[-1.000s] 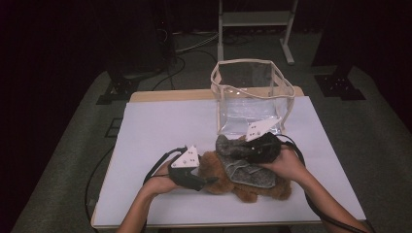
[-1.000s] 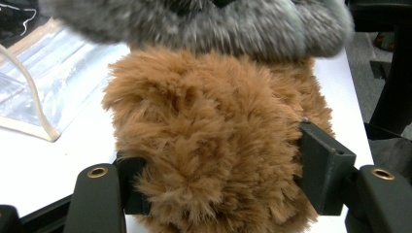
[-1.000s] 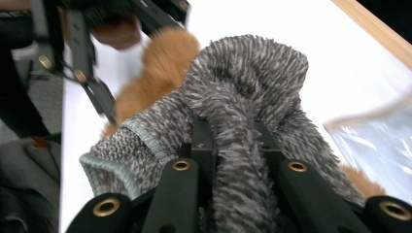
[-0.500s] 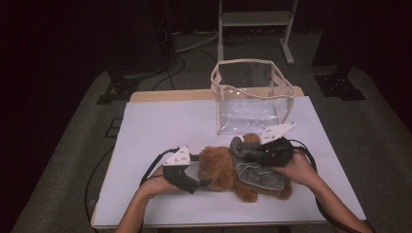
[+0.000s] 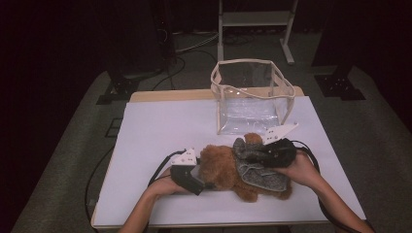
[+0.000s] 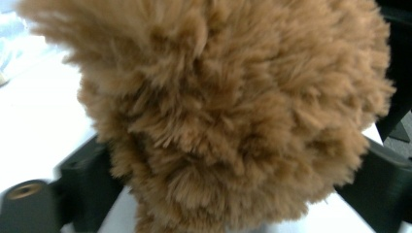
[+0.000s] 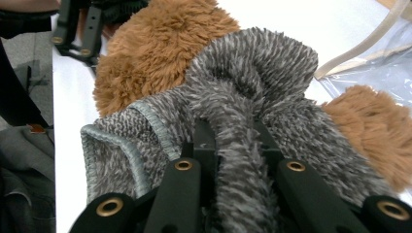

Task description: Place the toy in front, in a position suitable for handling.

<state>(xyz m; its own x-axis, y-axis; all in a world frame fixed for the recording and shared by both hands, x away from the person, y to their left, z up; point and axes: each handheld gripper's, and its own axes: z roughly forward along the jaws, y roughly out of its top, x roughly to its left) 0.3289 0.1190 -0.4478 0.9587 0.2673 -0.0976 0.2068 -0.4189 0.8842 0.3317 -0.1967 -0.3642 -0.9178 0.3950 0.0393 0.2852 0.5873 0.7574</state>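
Brown plush bear (image 5: 224,167) lies on its side near the front of the white table (image 5: 160,126), wearing a grey fuzzy garment (image 5: 257,167) over its middle. Clear bag (image 5: 250,94) w/ cream trim stands upright just behind it, mouth open, apart from the toy.

Left gripper (image 5: 204,183) sits low on the table at the bear's left end, i.e. the head side. Its jaws have just been opening and now stand wide, one either side of the fur. In the left gripper view the bear (image 6: 233,111) bulges between the two black jaws at the bottom corners; fur is so close to the lens that I can't tell for sure whether the pads touch it, but they look clear of it, not pinching.

Right gripper (image 5: 257,153) lies across the bear's upper side, hand behind it on the right. In the right gripper view its jaws are narrow, clamped on a ridge of the garment (image 7: 238,145) that is bunched up between them; grey pile spills over both jaws. Brown fur (image 7: 160,53) shows beyond the garment, more at the right edge, and a strip of the bag (image 7: 374,53) at top right. Left gripper (image 7: 80,29) shows far off, top left.
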